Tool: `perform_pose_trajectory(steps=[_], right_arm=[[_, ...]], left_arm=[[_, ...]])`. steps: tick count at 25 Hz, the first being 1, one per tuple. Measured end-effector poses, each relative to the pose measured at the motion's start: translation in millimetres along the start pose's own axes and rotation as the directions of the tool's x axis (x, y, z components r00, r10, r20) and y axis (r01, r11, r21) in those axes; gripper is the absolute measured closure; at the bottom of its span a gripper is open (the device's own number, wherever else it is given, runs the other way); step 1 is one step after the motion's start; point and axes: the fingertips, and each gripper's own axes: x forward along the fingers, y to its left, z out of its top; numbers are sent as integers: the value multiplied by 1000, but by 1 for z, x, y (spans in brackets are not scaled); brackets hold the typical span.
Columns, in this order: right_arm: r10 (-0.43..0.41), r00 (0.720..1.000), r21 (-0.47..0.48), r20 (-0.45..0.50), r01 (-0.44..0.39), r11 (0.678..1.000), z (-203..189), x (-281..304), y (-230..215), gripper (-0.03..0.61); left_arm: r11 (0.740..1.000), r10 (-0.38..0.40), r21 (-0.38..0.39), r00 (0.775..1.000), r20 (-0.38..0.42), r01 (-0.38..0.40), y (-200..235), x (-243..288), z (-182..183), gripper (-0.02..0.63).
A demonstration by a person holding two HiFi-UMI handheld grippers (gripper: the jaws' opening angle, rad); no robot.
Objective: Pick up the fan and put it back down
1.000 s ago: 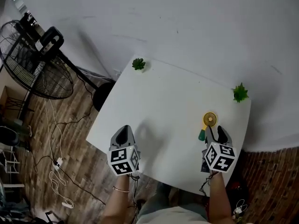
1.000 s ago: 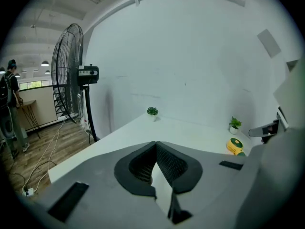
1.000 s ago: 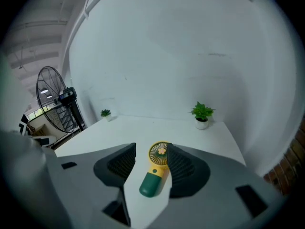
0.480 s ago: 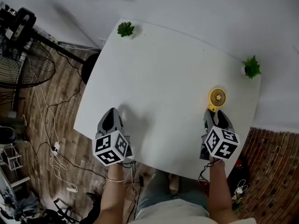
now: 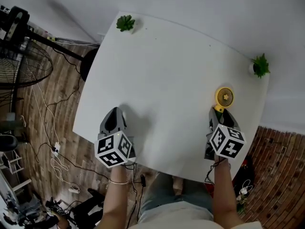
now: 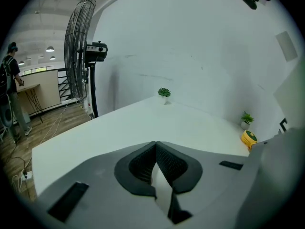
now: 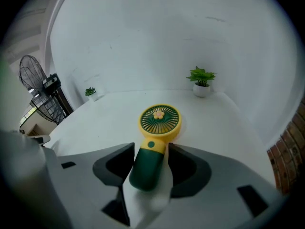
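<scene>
A small hand fan [image 5: 224, 97] with a yellow round head and a dark green handle lies near the right edge of the white table [image 5: 167, 66]. My right gripper [image 5: 221, 113] is behind it with the handle [image 7: 145, 168] between its jaws, which press both sides just below the yellow head [image 7: 159, 120]; the right gripper [image 7: 150, 149] is shut on it. Whether the fan is off the table I cannot tell. My left gripper [image 5: 113, 114] rests over the table's near left edge, and the left gripper [image 6: 156, 144] is shut on nothing. The fan [image 6: 248, 138] shows far right in its view.
Two small potted plants stand at the table's far corners: one on the left [image 5: 125, 23], one on the right [image 5: 260, 65]. A tall pedestal fan [image 5: 19, 56] and cables [image 5: 52, 147] are on the wooden floor to the left. A person [image 6: 9, 94] stands far off.
The right gripper has moved forward so the green handle, earlier beside its fingers, now sits between the jaws. The head camera has shifted; the left gripper stays by the near edge.
</scene>
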Motion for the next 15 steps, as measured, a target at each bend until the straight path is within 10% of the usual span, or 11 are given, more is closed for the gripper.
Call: perform_pose_trajectory(steps=[15], right_arm=[[-26, 999, -16, -34, 25, 1000, 0, 12, -3, 359]], left_arm=[[1000, 17, -15, 1000, -7, -17, 7, 9, -1, 603]])
